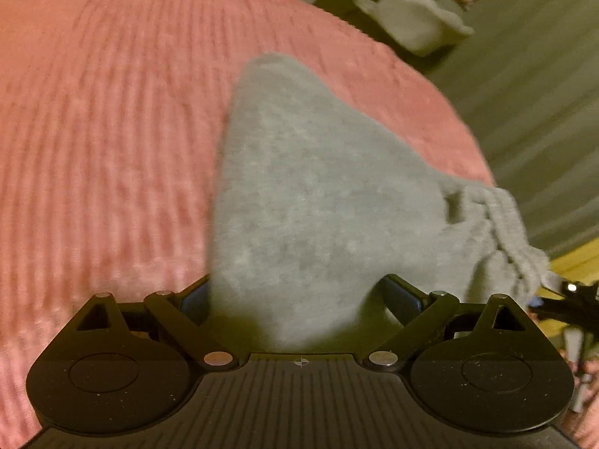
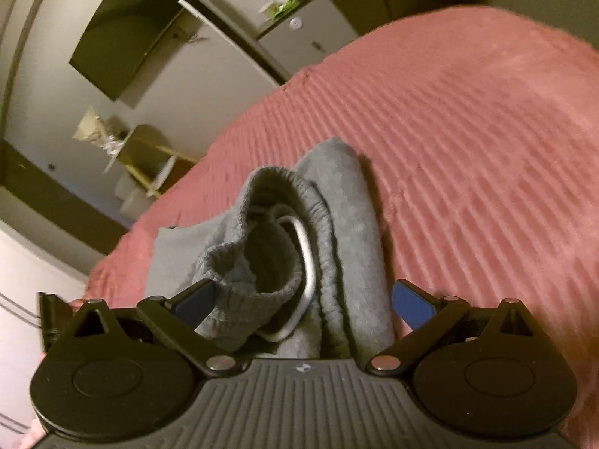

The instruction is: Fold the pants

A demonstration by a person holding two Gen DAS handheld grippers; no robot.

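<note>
Grey sweatpants lie bunched on a pink ribbed bedspread, near its right edge. Their ribbed waistband hangs toward that edge. My left gripper is open, and grey cloth rises between its blue pads. In the right wrist view the waistband gapes open, with a pale drawstring loop inside it. My right gripper is open, its wide-apart fingers either side of the waistband and a folded leg. The blurred cloth hides any contact with the pads.
The bed edge drops to a wooden floor. A white object sits on dark furniture beyond the bed. A dark screen hangs on the wall, near a white cabinet and a yellow-framed stand. The other gripper shows at the right edge.
</note>
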